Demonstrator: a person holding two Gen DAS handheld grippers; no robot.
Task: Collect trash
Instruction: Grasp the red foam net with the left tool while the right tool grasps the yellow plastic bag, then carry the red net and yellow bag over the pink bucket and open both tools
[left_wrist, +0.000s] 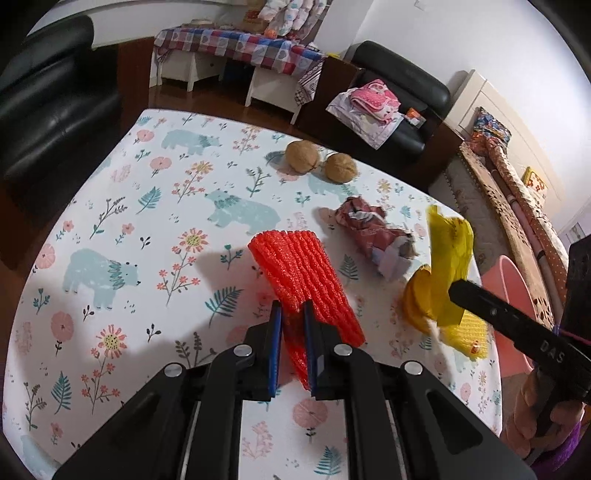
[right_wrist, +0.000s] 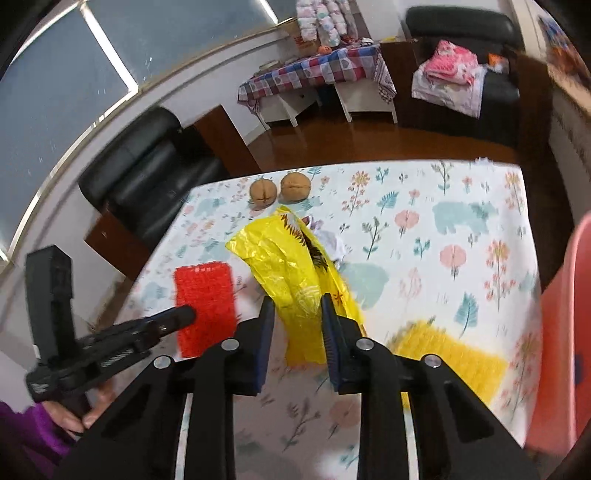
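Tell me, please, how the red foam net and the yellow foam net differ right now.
The red foam net sits between the fingers of the left tongs, while the yellow foam net lies free on the tablecloth, no tongs on it. The red one is towards the middle of the table, the yellow one near the edge by the pink bin. Both are ribbed foam mesh sleeves lying flat.

Both the left gripper (left_wrist: 292, 317) and the right gripper (right_wrist: 297, 308) were matte black linkages with silver round pivot screws and blue finger pads (left_wrist: 275, 347), white lettering marking one arm, a purple sleeve (right_wrist: 26, 428) behind.
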